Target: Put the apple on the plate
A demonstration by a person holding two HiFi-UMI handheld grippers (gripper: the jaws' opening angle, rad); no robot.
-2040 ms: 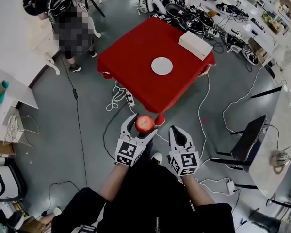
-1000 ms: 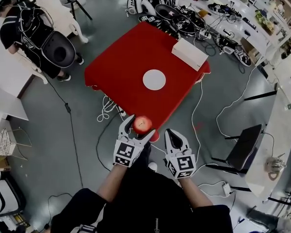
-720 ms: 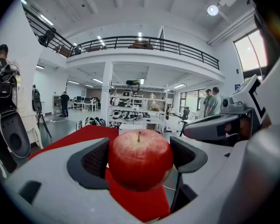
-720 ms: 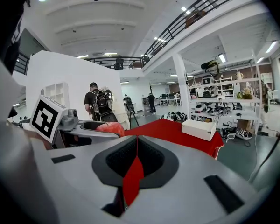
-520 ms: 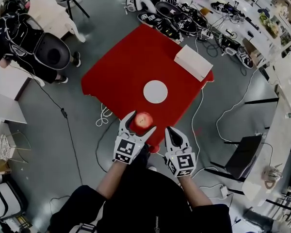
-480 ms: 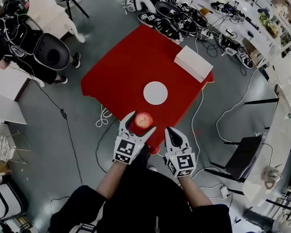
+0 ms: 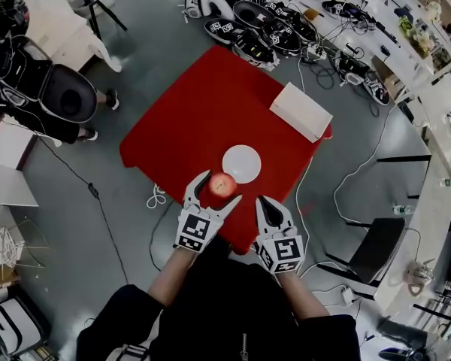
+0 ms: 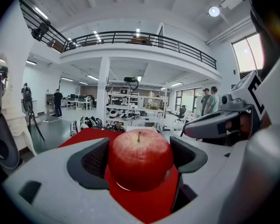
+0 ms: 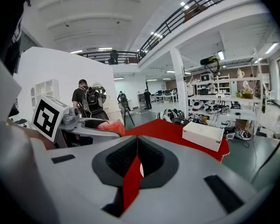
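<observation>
Apple's up in the left gripper (image 7: 213, 189), both jaws clamped on its sides. The apple (image 7: 223, 184) hangs over the red table (image 7: 188, 119), and seen from the head camera it overlaps the plate (image 7: 244, 160) at the rim's 7 o'clock. How high above it, I can't tell.

The right gripper (image 7: 269, 205) hovers at 4 o'clock of the apple, over the table's near edge. Its jaws are pressed together to a thin slit, with nothing in them.

Bare cloth rings the plate, widest toward 11 o'clock. A white box (image 7: 301, 111) sits at 2 o'clock by the far right edge, well apart from the plate. Off the table there's a heap of dark gear (image 7: 244, 21) at 12 o'clock and a dark chair (image 7: 376, 228) at 4.

The apple is round and glossy red with pale speckles, gripped by curved, dark, grid-textured pads (image 8: 91, 158). The plate is flat, round and white. The cloth is smooth and drapes over the edges. The box is a plain rectangle.

The stem points straight up, so the apple's axis is upright.
</observation>
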